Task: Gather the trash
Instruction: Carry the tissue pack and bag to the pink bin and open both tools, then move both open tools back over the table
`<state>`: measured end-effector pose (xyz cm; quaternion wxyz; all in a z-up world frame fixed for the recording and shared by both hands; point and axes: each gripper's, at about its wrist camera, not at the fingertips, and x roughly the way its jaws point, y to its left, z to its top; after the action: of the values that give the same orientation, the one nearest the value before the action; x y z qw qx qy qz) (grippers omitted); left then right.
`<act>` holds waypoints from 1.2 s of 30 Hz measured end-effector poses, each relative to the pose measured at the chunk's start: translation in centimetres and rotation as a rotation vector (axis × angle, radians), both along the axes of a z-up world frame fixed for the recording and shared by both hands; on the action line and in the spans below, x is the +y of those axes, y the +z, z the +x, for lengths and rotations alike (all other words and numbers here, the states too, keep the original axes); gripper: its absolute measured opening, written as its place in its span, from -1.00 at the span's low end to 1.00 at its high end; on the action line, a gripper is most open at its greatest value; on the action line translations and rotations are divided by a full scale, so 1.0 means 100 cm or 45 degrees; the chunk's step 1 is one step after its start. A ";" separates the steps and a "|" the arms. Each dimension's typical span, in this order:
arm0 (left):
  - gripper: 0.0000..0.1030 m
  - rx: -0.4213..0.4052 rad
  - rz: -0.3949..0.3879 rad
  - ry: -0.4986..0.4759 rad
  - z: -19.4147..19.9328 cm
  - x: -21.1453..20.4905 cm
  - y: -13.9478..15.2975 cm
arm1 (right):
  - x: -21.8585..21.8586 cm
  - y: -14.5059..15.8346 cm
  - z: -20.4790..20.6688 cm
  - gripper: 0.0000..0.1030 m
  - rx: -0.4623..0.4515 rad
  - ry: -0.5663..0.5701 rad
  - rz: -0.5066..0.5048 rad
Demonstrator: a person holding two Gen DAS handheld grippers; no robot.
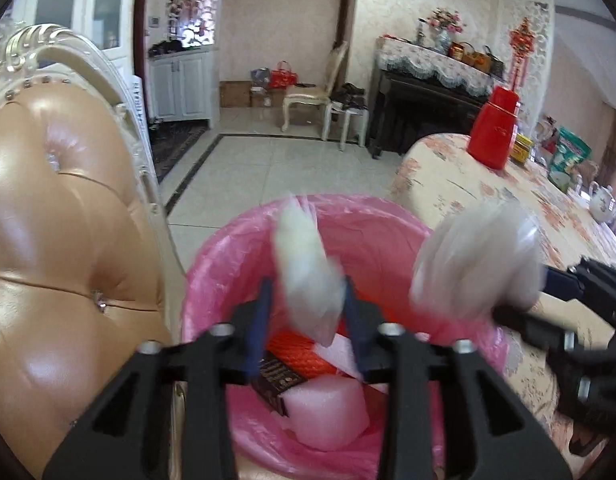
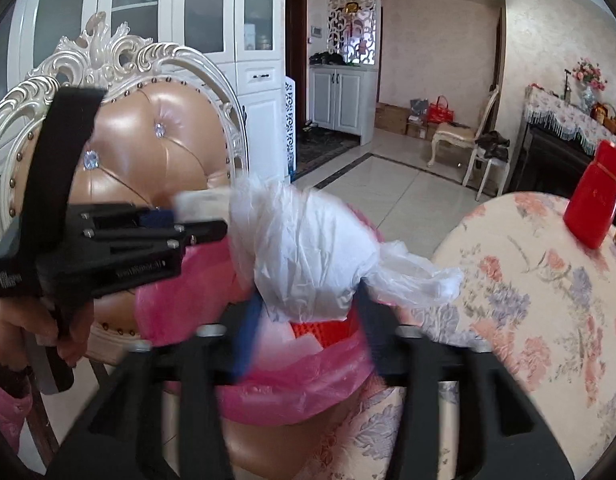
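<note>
A bin lined with a pink bag [image 1: 388, 232] stands between a chair and a table; a pink foam block [image 1: 328, 412], orange mesh [image 1: 296, 352] and a dark box [image 1: 276, 380] lie inside. My left gripper [image 1: 308, 284] hangs over the bin, jaws apart, with a blurred white paper wad [image 1: 308, 264] loose between them. My right gripper [image 2: 308, 294] is beside it over the bin's rim [image 2: 308, 372], jaws wide, with a crumpled white plastic bag [image 2: 308, 240] loose between the fingers. Each view shows the other gripper from the side.
A tan tufted chair with a white carved frame [image 1: 68, 240] is close on the left. A table under a floral cloth [image 1: 488, 184] is on the right and carries a red bottle [image 1: 494, 132] and packets. A person's hand [image 2: 48, 328] grips the left tool.
</note>
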<state>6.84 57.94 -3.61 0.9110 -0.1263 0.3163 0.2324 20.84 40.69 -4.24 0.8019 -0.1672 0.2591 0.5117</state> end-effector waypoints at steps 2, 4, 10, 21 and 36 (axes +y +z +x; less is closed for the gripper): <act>-0.11 -0.010 -0.003 0.017 -0.004 -0.001 0.002 | -0.006 -0.003 0.002 0.07 0.017 -0.005 0.008; 0.14 -0.024 0.033 0.060 -0.013 -0.006 0.004 | -0.014 -0.004 0.003 0.07 0.011 -0.014 0.014; 0.67 -0.072 0.262 0.144 -0.039 -0.057 0.021 | -0.060 0.001 0.000 0.16 -0.028 -0.067 0.055; 0.91 -0.271 0.325 -0.048 -0.027 -0.205 0.032 | -0.217 0.002 0.008 0.49 -0.119 -0.362 0.091; 0.91 -0.261 0.184 -0.557 0.104 -0.417 0.018 | -0.433 -0.006 0.061 0.53 -0.130 -0.904 0.074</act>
<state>17.21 16.24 -1.79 0.9736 -0.0123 0.2249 0.0375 26.92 -2.64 -4.83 0.9461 -0.0691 0.2459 0.1994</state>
